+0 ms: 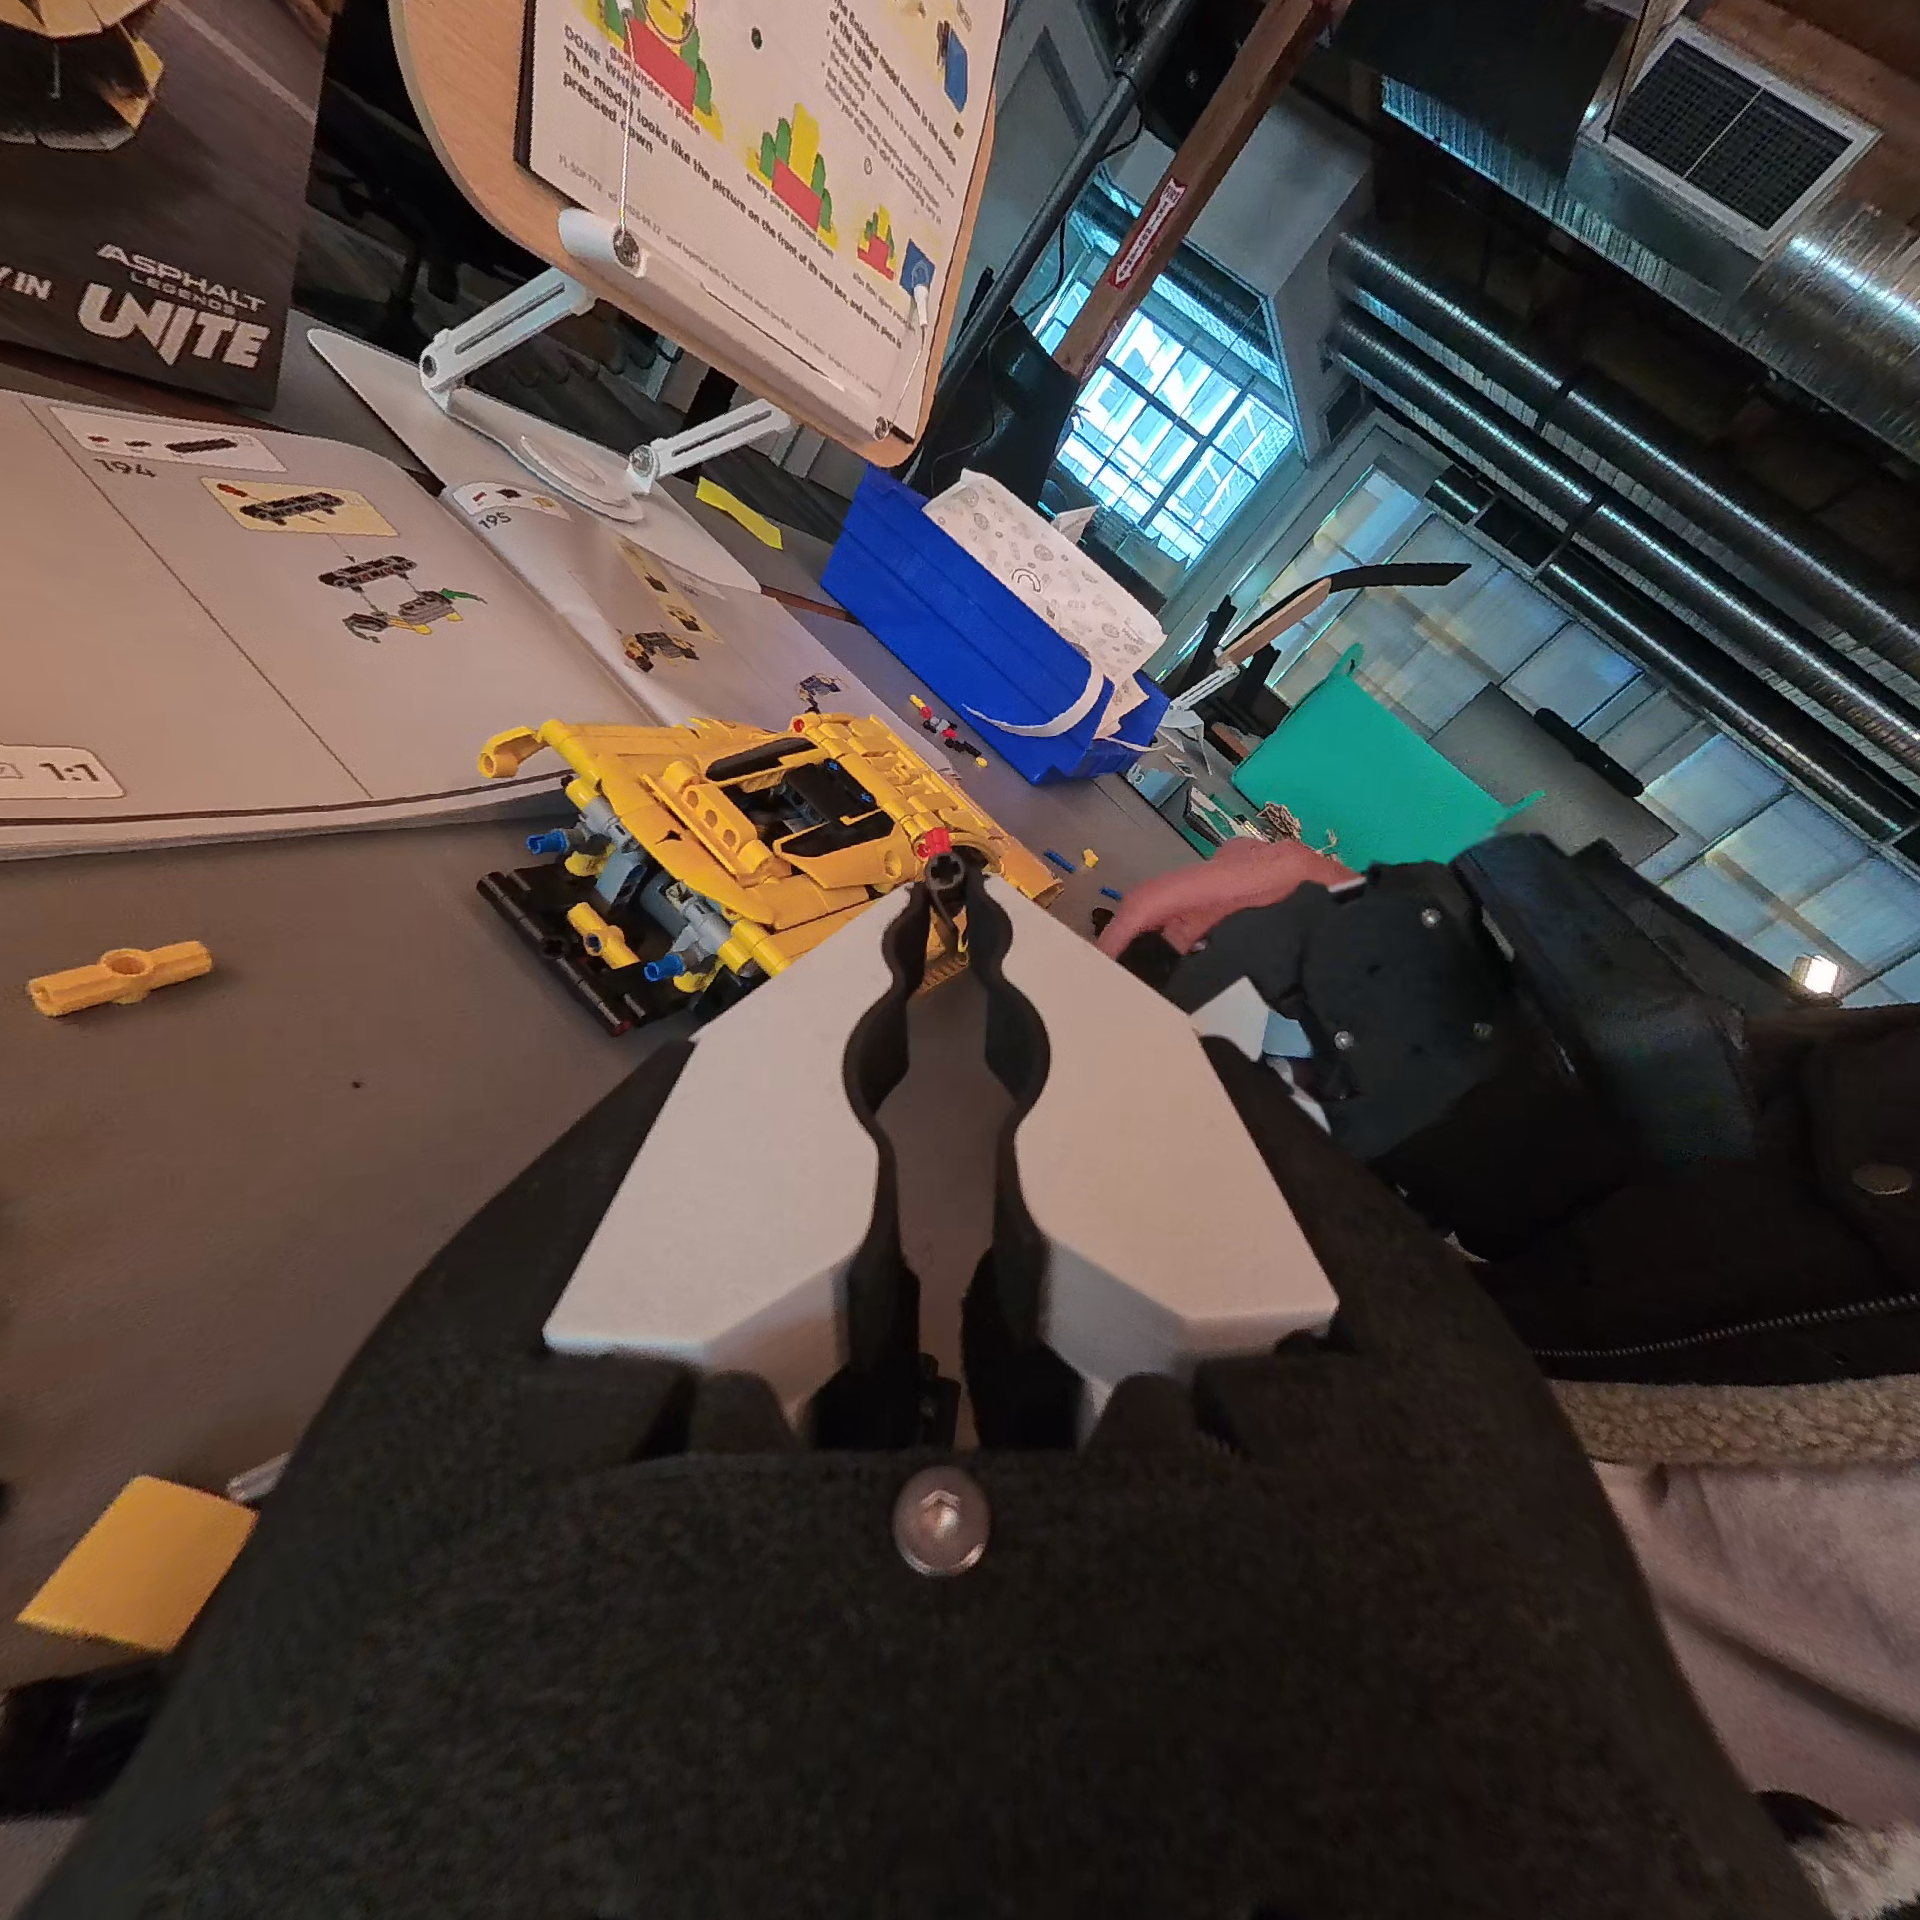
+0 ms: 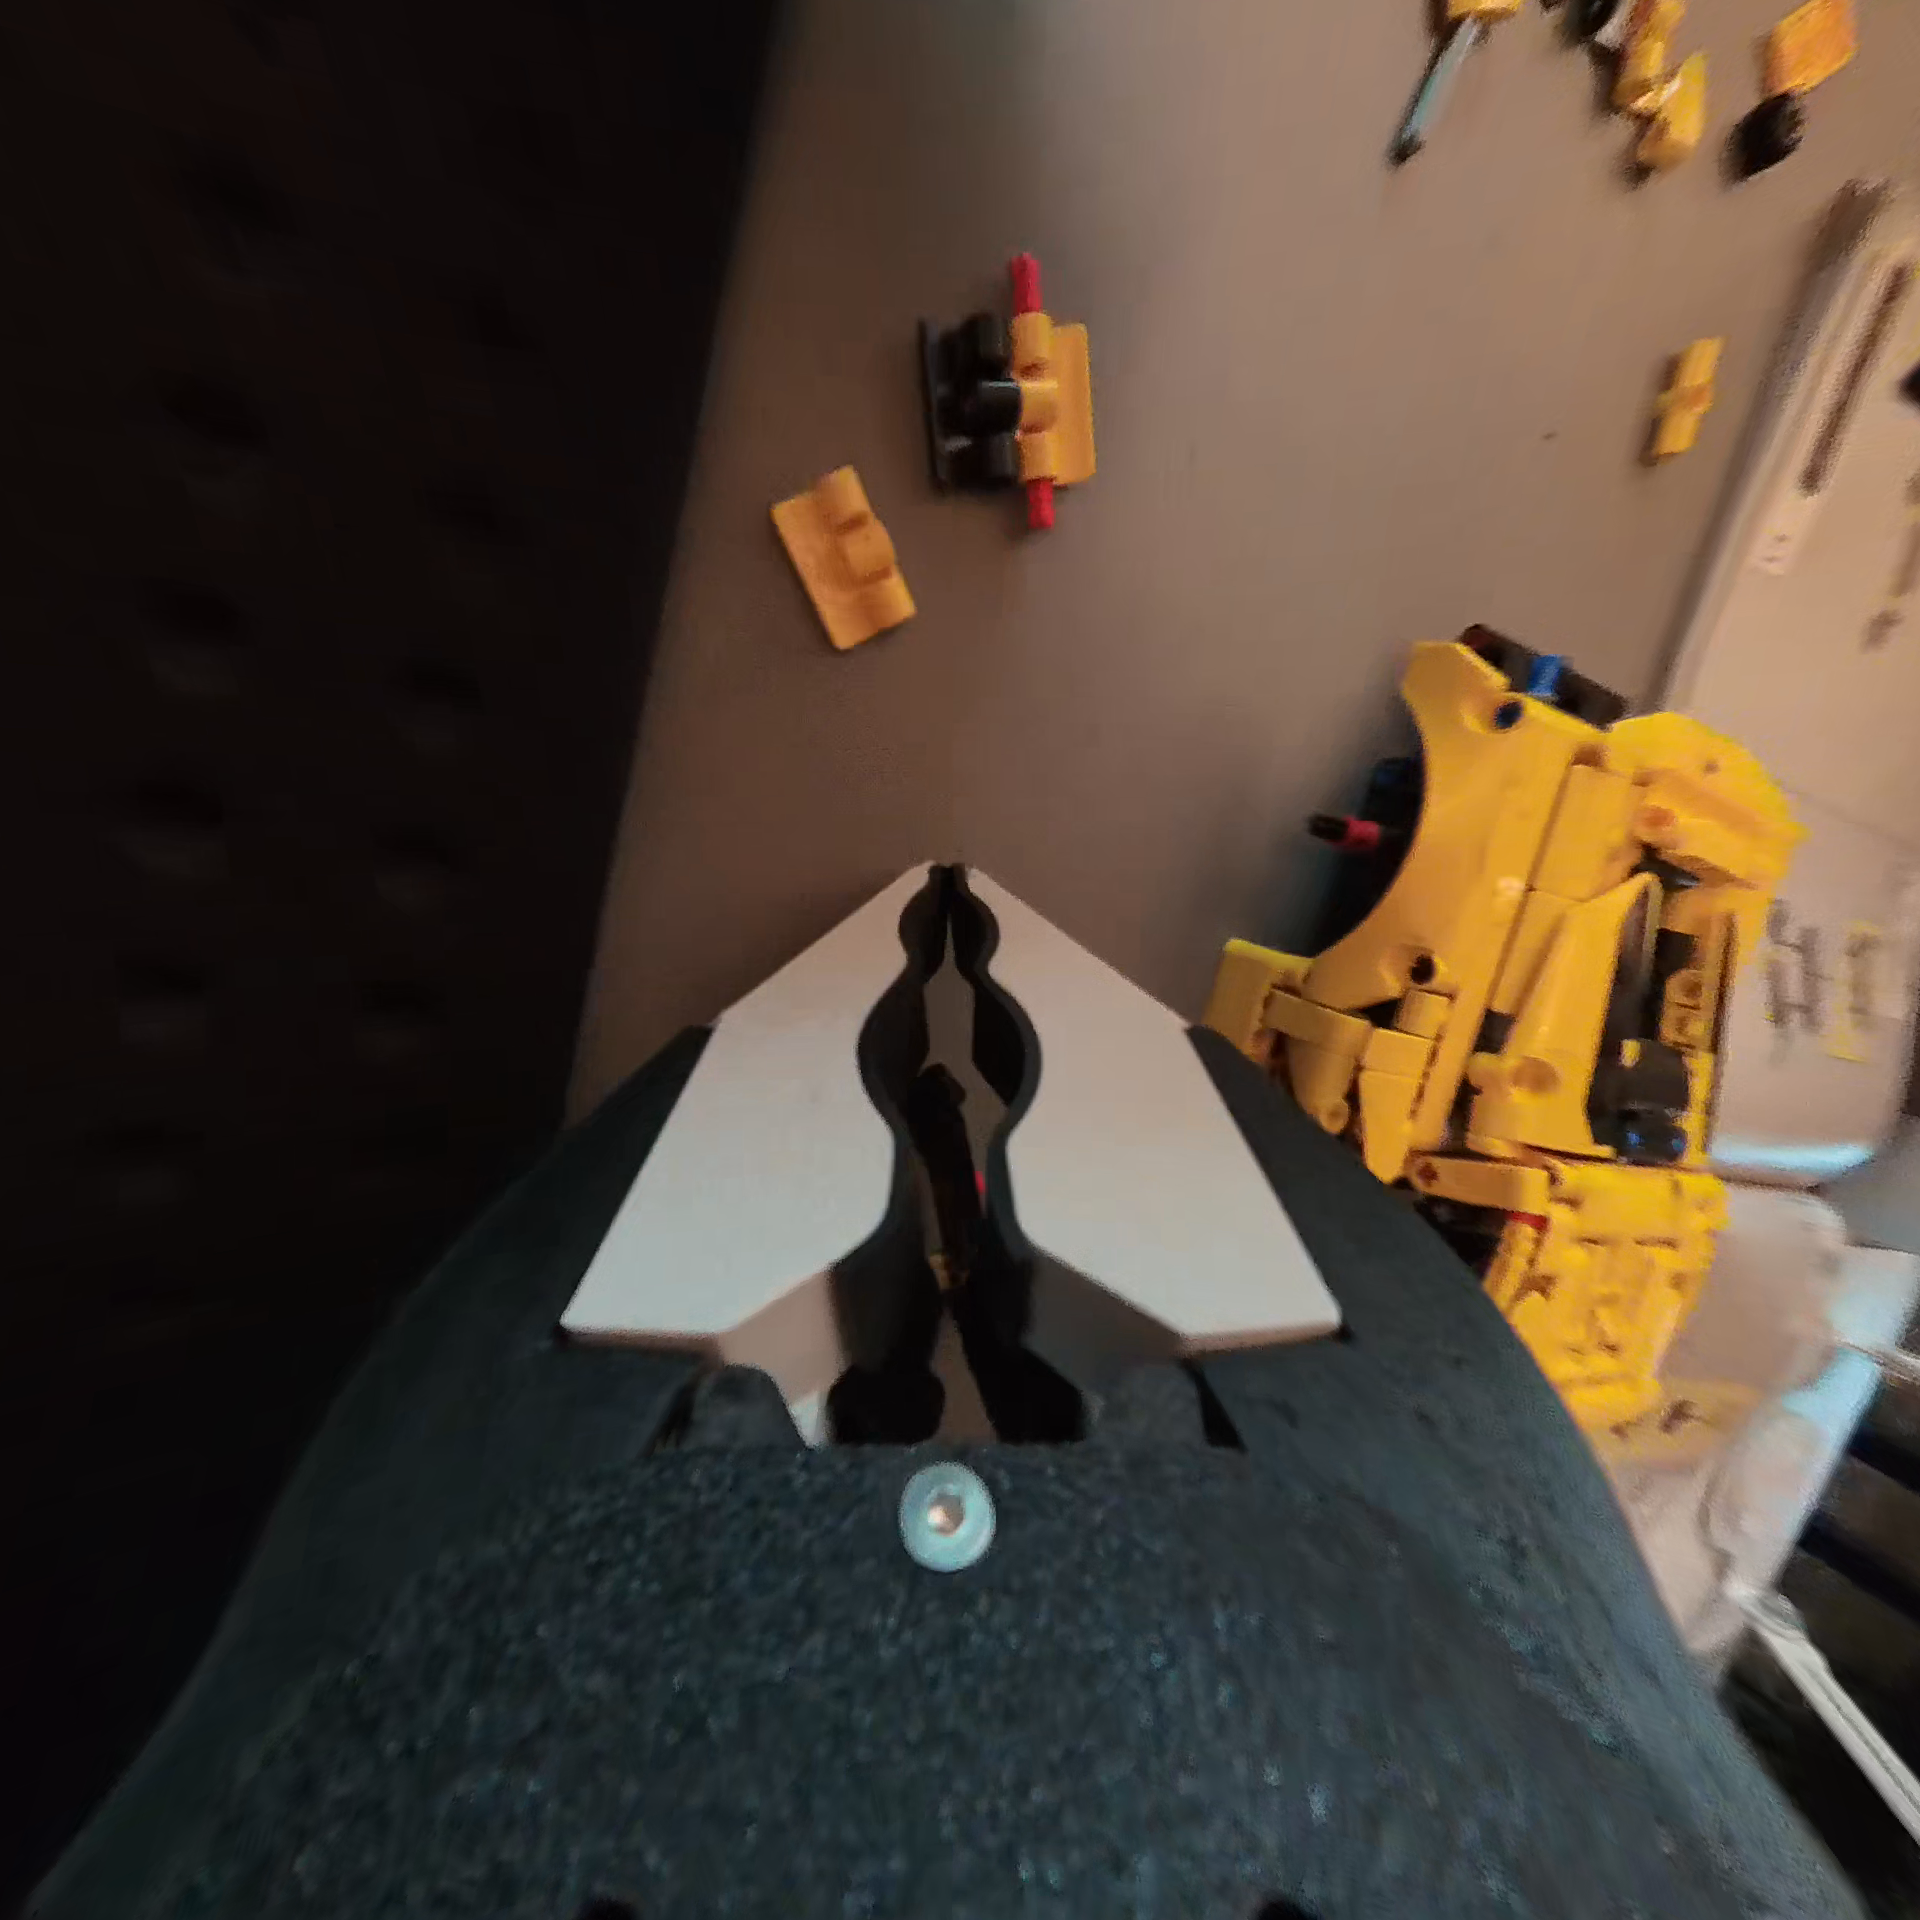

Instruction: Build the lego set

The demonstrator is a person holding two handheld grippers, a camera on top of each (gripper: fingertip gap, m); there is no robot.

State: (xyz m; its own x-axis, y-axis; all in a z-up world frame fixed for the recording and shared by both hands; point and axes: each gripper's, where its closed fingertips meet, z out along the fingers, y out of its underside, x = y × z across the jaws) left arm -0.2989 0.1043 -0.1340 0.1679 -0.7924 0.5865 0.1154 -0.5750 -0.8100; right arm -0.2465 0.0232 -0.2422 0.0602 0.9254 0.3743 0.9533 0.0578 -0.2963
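The yellow lego car (image 1: 748, 831) lies on the grey table (image 1: 312, 1143). It also shows in the right wrist view (image 2: 1558, 987) at the right. My left gripper (image 1: 943, 883) is shut on a small black lego piece (image 1: 941, 875), held at the car's near corner just below a red pin (image 1: 932, 842). My right gripper (image 2: 940, 878) is shut, its tips together over bare table left of the car. A dark shape (image 2: 945, 1143) shows through the hollow between its fingers; I cannot tell what it is. In the left wrist view the right gripper's black body (image 1: 1403, 987) and a hand (image 1: 1226, 894) are beside the car.
An open instruction booklet (image 1: 260, 644), a blue bin (image 1: 966, 634), a stand with a printed sheet (image 1: 727, 187) and a dark box (image 1: 135, 208) lie beyond the car. Loose parts: a yellow connector (image 1: 120, 971), a yellow panel (image 2: 842, 556), a black and yellow subassembly (image 2: 1013, 400). The left tips stand about 15 centimeters off the yellow connector (image 1: 120, 971). My right wrist view (image 2: 1692, 393) looks at it from another angle.
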